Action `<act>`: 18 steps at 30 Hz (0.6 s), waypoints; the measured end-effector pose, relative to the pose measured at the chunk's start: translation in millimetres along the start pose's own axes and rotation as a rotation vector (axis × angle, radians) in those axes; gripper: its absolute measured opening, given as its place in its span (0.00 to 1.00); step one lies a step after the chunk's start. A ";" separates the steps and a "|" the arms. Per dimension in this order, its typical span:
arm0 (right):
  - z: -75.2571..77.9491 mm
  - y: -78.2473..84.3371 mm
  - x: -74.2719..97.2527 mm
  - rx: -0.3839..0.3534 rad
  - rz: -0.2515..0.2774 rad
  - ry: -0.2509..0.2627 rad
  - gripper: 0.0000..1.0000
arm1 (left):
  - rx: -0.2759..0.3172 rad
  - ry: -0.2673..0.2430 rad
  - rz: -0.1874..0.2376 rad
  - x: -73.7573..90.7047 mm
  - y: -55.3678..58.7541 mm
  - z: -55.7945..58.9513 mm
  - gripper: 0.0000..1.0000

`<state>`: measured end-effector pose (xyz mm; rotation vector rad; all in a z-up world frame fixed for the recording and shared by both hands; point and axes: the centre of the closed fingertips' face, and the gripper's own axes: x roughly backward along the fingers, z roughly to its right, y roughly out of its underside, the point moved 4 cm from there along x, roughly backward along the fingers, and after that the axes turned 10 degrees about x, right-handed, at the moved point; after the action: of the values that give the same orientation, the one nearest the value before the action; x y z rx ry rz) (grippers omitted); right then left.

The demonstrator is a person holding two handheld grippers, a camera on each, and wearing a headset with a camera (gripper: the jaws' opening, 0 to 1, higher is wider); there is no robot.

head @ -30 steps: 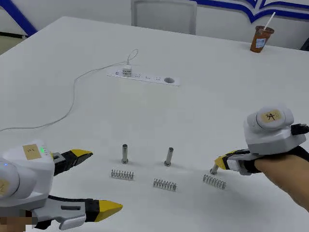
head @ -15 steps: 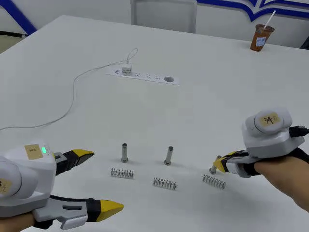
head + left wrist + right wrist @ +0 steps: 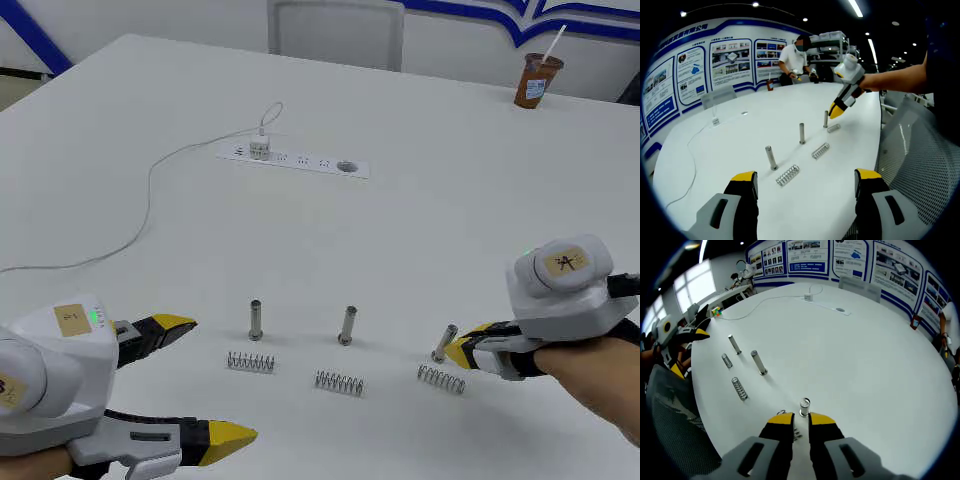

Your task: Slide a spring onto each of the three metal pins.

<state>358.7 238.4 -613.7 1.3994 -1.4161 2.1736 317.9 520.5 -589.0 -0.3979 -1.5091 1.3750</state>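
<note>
Head view: a white surface (image 3: pixel 430 220) was seen carrying a power strip (image 3: pixel 295 160) toward its far side, a white cable (image 3: pixel 150 205) trailing off to the left, a drink cup (image 3: pixel 533 80) with a straw at the far right, and a chair (image 3: pixel 335 30) set beyond the far edge. All of these were kept well apart from the work. Only bare surface was found between each gripper and the pins.

Three metal pins were stood upright in a row on the near part: the left pin (image 3: pixel 256 320), the middle pin (image 3: pixel 347 325) and the right pin (image 3: pixel 445 343). One spring was laid flat just in front of each: the left spring (image 3: pixel 251 361), the middle spring (image 3: pixel 339 382) and the right spring (image 3: pixel 441 378).

The left gripper (image 3: pixel 215 380) was held at the near left, jaws spread wide and nothing grasped, with the left spring just to its right. The right gripper (image 3: pixel 462 352) was held at the near right, its tip just beside the right pin. In the right gripper view its jaws were parted only narrowly, with nothing held and that pin just beyond the tips.
</note>
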 end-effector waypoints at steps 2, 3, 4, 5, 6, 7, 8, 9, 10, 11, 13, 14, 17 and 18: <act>-1.6 1.8 0.1 0.006 -0.003 -0.007 0.12 | -0.001 0.003 -0.003 -0.5 0.2 0.7 0.81; -2.7 2.6 0.1 0.010 -0.005 -0.011 0.12 | -0.002 0.004 -0.004 -0.6 0.3 1.0 0.81; -3.8 3.4 0.1 0.015 -0.007 -0.016 0.13 | -0.003 0.005 -0.005 -0.5 0.7 0.9 0.81; -5.2 4.6 -0.7 0.028 -0.009 -0.027 0.13 | -0.003 0.007 -0.007 -0.4 0.9 0.9 0.81; -5.9 5.2 -1.0 0.034 -0.010 -0.033 0.14 | -0.004 0.007 -0.008 -0.3 1.4 0.7 0.81; -7.8 5.9 -1.0 0.048 -0.014 -0.043 0.14 | -0.005 0.008 -0.010 -0.3 1.8 0.6 0.81; -8.7 6.2 -1.1 0.058 -0.016 -0.048 0.15 | -0.005 0.008 -0.011 -0.3 1.9 0.6 0.81; -9.6 7.1 -1.5 0.069 -0.020 -0.057 0.15 | -0.005 0.008 -0.012 -0.3 2.0 0.6 0.81; -10.7 8.1 -2.2 0.086 -0.025 -0.068 0.15 | -0.005 0.008 -0.013 -0.3 2.1 0.6 0.81; -10.8 9.1 -2.9 0.099 -0.031 -0.074 0.15 | -0.004 0.009 -0.013 -0.3 2.1 0.7 0.81; -12.7 10.8 -4.3 0.144 -0.041 -0.093 0.15 | -0.006 0.009 -0.015 -0.5 2.2 0.7 0.80; -13.6 11.5 -4.9 0.160 -0.046 -0.101 0.15 | -0.006 0.010 -0.016 -0.7 2.3 0.6 0.80; -15.4 14.2 -8.8 0.236 -0.065 -0.128 0.15 | -0.004 0.011 -0.017 -1.3 3.0 0.3 0.80; -16.2 14.9 -9.9 0.249 -0.071 -0.135 0.15 | -0.004 0.012 -0.018 -1.5 3.3 0.3 0.80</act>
<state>345.4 246.5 -632.1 1.6811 -1.1457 2.3111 317.1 520.1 -592.5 -0.3934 -1.5029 1.3534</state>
